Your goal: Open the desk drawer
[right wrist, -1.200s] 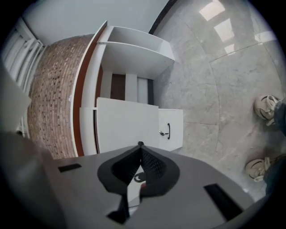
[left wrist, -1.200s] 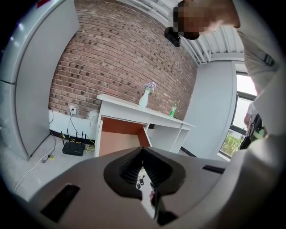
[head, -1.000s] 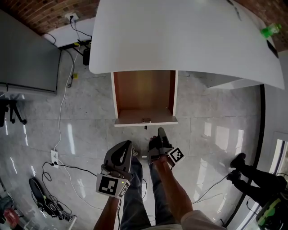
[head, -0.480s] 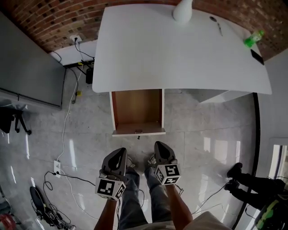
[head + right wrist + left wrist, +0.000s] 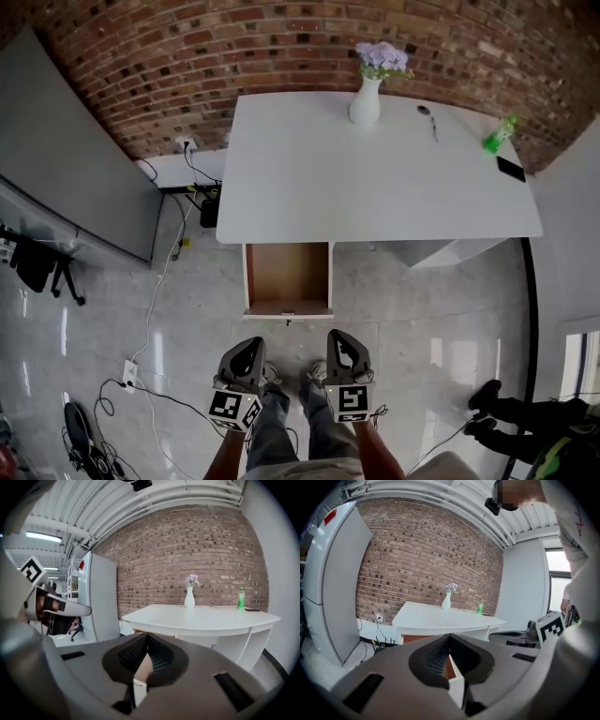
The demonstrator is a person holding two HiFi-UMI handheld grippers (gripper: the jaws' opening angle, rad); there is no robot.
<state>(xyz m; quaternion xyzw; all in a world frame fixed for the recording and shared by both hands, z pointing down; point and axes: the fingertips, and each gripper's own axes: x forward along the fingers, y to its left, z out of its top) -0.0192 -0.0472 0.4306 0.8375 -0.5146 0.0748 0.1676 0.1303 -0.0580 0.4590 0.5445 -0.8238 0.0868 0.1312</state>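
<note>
At frame centre, the drawer [image 5: 288, 278] is seen pulled out. Flowers [image 5: 382, 58] are held in a vase [image 5: 365, 105]; left gripper [image 5: 253, 344] and right gripper [image 5: 342, 337] are pressed closed.

Drawer [image 5: 287, 277] sticks out under desk [image 5: 375, 183] left; vase [image 5: 365, 105] on desk rear.

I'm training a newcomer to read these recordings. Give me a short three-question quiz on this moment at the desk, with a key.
1. True or false: the drawer under the white desk stands pulled out.
2. Which thing stands on the desk nearest the brick wall? A) vase of flowers B) laptop C) mug
3. Fill the gap: the left gripper and the right gripper both have their jaws ____, with nothing between them.
Key: 1 true; 2 A; 3 shut.
</note>
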